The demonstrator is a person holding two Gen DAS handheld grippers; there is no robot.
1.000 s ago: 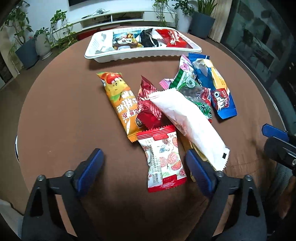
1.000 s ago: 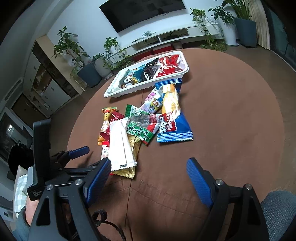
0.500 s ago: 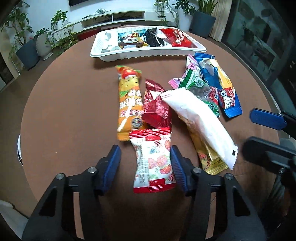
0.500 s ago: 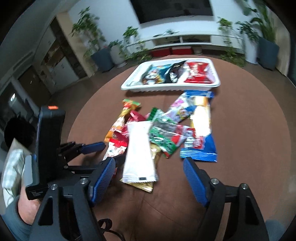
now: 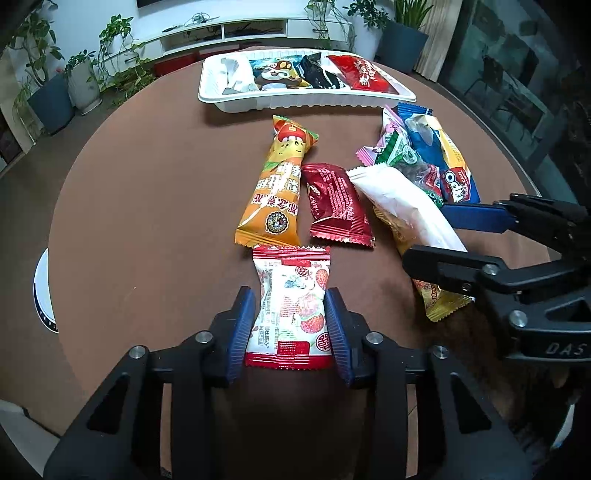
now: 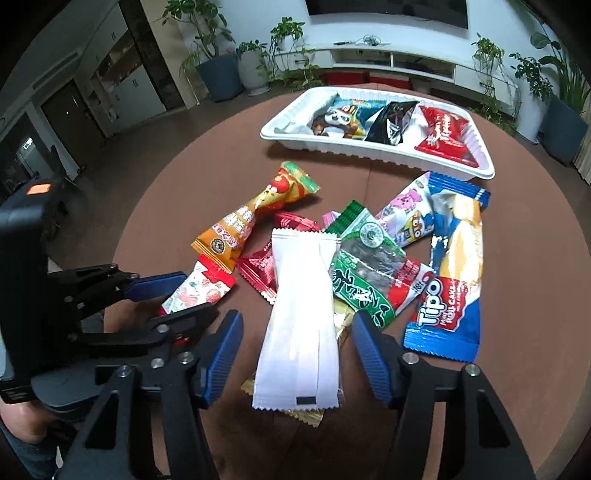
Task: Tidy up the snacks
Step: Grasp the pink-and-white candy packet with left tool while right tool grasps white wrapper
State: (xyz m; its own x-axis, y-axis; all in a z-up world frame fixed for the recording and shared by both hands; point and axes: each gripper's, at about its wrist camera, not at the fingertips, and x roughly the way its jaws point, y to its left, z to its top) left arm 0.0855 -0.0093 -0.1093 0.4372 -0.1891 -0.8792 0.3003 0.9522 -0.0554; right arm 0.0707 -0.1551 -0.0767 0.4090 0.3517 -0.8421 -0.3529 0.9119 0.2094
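My left gripper (image 5: 290,332) is shut on the red-and-white snack packet (image 5: 290,314), which lies on the brown round table (image 5: 147,221). The packet also shows in the right wrist view (image 6: 195,291). My right gripper (image 6: 297,350) is open, its fingers on either side of the plain white packet (image 6: 299,325), which lies on a gold packet. Loose snacks lie in a pile: an orange packet (image 5: 277,184), a dark red packet (image 5: 338,206), a green packet (image 6: 365,273) and a blue Tipo packet (image 6: 450,273). A white tray (image 5: 295,101) with several snacks stands at the far edge.
A pink packet (image 6: 406,218) lies under the green and blue ones. Potted plants (image 5: 51,96) and a white TV cabinet (image 5: 236,29) stand beyond the table. A white round object (image 5: 42,291) sits past the table's left edge.
My left gripper has moved forward and closed on the red-and-white packet. My right gripper has swung left and moved in over the white packet, still open.
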